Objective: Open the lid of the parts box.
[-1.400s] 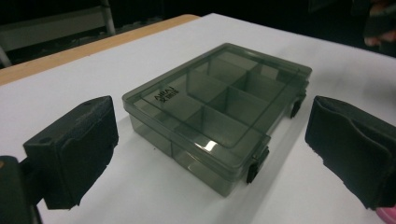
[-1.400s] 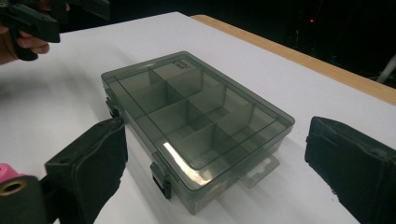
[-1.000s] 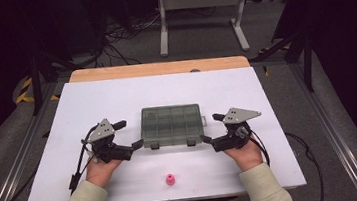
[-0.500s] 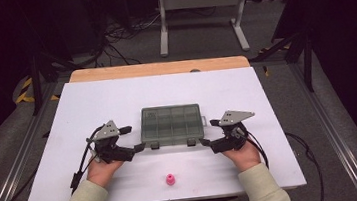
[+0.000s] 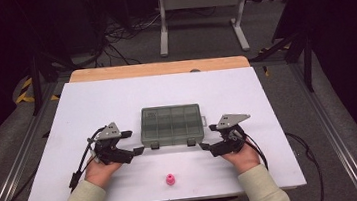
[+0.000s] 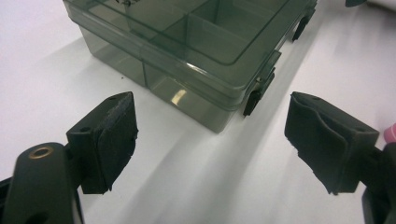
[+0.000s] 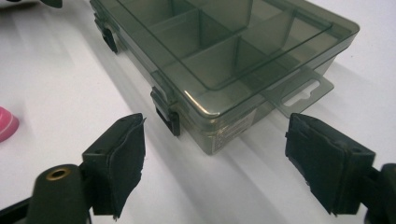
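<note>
Both grippers, left gripper [image 5: 139,150] and right gripper [image 5: 204,146], are held with jaws apart and nothing between them; the jaws have just been closing a little. Between them, mid-table, the lidded organizer box [image 5: 172,124] is set. Light, stiff, slick plastic is judged; its front latches [image 6: 254,95] are best gripped.

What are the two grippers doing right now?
Left gripper: open, just been closing, nothing between its jaws.
Right gripper: open, just been closing, holding nothing.
</note>
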Demonstrator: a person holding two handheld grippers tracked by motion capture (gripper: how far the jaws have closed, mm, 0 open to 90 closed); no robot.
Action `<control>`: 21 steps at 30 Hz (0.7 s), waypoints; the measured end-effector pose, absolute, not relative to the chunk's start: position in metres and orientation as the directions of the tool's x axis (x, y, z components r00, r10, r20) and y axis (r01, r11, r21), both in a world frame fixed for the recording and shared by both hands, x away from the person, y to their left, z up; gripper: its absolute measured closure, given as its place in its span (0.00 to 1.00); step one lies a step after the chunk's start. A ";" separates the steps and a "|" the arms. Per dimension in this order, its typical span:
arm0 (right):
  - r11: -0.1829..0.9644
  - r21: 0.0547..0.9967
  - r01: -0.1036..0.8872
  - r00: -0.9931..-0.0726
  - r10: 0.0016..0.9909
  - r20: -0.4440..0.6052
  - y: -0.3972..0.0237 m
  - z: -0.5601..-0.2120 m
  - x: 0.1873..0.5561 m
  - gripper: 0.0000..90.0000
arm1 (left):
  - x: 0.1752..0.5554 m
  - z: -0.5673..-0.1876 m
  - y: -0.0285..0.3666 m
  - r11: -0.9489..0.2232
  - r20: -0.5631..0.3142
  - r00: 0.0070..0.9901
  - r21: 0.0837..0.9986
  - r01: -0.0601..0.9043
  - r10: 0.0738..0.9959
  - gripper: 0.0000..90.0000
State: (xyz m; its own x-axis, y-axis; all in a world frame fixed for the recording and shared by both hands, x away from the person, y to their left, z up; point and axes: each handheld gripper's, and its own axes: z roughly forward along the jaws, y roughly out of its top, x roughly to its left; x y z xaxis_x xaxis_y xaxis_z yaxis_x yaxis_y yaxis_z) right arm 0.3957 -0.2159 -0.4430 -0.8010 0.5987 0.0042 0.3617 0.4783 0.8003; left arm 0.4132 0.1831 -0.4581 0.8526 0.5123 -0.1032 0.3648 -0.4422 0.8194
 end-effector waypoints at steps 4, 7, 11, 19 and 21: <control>0.493 0.787 0.371 -0.804 0.594 0.008 -0.215 -0.445 0.396 0.25 | 0.414 -0.459 0.183 -0.461 -0.101 0.851 0.804 0.375 0.515 0.22; 0.499 0.779 0.379 -0.805 0.593 0.013 -0.214 -0.446 0.397 0.28 | 0.414 -0.460 0.182 -0.472 -0.103 0.856 0.797 0.376 0.507 0.25; 0.499 0.781 0.374 -0.807 0.590 0.009 -0.214 -0.446 0.396 0.36 | 0.414 -0.459 0.182 -0.476 -0.100 0.860 0.798 0.369 0.500 0.31; 0.502 0.786 0.362 -0.805 0.593 -0.008 -0.217 -0.447 0.397 0.61 | 0.412 -0.458 0.182 -0.490 -0.091 0.867 0.794 0.360 0.490 0.50; 0.503 0.786 0.361 -0.805 0.594 -0.010 -0.217 -0.447 0.397 0.62 | 0.411 -0.458 0.182 -0.491 -0.091 0.869 0.794 0.358 0.486 0.55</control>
